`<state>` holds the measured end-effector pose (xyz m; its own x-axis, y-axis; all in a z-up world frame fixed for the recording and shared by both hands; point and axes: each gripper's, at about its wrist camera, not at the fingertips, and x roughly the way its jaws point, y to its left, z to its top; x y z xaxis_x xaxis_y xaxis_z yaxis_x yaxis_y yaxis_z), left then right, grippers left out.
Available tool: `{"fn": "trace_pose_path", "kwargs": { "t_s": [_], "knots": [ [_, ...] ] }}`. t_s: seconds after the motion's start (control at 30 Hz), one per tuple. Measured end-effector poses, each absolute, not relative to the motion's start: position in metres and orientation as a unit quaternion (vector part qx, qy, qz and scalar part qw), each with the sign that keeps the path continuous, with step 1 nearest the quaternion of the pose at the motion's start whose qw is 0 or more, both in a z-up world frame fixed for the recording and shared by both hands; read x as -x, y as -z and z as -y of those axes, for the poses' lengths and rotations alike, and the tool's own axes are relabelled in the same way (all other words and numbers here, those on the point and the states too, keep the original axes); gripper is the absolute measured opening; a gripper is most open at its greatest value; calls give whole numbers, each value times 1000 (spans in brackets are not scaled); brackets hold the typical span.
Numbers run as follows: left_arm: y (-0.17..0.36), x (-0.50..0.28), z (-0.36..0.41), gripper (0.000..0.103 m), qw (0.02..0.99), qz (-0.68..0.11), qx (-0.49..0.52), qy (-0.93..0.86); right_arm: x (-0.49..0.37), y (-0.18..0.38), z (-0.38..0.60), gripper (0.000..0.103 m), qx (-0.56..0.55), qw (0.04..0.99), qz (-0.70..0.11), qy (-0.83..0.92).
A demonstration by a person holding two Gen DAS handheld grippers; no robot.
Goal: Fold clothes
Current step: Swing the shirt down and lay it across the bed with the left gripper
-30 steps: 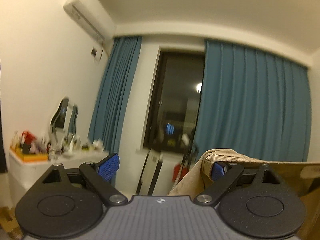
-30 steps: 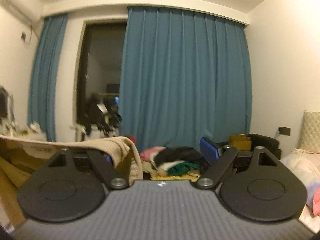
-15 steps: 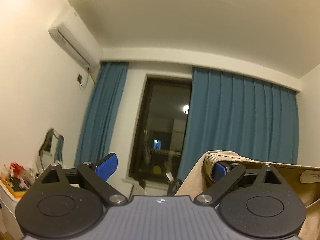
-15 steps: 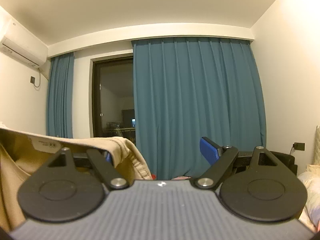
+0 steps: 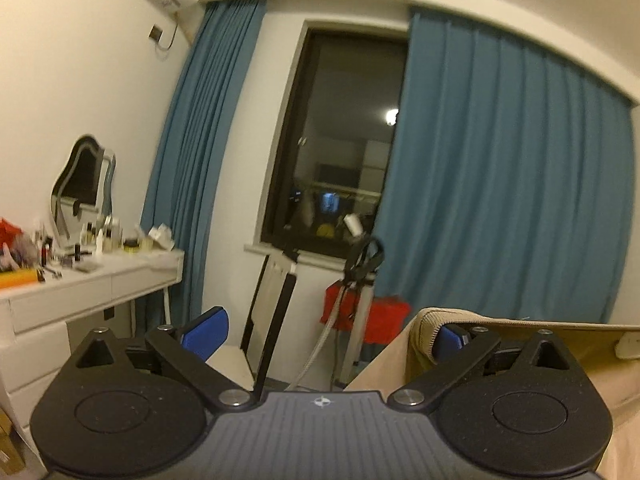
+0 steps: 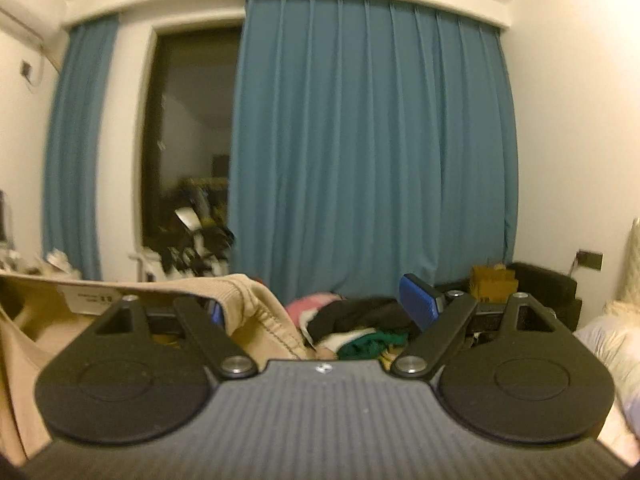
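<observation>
A beige garment [image 5: 424, 320] with a ribbed hem hangs stretched between my two grippers. In the left wrist view it is draped over the right blue finger, and a white label [image 5: 628, 340] shows inside it. My left gripper [image 5: 328, 334] is opening its jaws, and nothing is pinched between the pads. In the right wrist view the same garment [image 6: 248, 300] lies over the left finger, hiding most of it. My right gripper [image 6: 316, 308] stands wide open, its right finger [image 6: 416, 300] bare.
A white dressing table [image 5: 92, 276] with a mirror [image 5: 80, 188] and small bottles stands at the left. A stand [image 5: 360, 280] and a red box [image 5: 384, 316] sit below the dark window. Ahead lies a pile of clothes [image 6: 360, 328]; a bed [image 6: 612, 340] is at the right.
Both views swung up toward the ceiling and have dropped back to room level. The left jaws stand slightly wider. The beige garment stays hooked over the same fingers.
</observation>
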<state>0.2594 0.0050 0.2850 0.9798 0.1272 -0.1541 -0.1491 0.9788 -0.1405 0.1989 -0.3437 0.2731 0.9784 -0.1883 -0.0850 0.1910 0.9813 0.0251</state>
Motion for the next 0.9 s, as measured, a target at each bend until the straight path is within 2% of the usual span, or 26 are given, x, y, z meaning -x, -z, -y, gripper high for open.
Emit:
{"fn": "trace_pose_path", "kwargs": {
  "t_s": [0.27,0.47,0.6,0.73,0.9],
  "knots": [
    [-99,-454,16,103,990,-132,27,-37,-393,-110,374,83,-82,979,-137,127],
    [10,-555,30,103,972,-234,-11,-10,-490,1,385,83,-74,962,-225,136],
    [55,-610,29,101,944,-330,-22,8,-525,56,389,83,-86,940,-312,103],
    [81,-628,32,101,904,-423,-30,51,-543,76,389,84,-129,911,-389,41],
    [59,-605,34,103,910,-407,-37,74,-539,67,360,84,-126,897,-423,-34]
  ]
}}
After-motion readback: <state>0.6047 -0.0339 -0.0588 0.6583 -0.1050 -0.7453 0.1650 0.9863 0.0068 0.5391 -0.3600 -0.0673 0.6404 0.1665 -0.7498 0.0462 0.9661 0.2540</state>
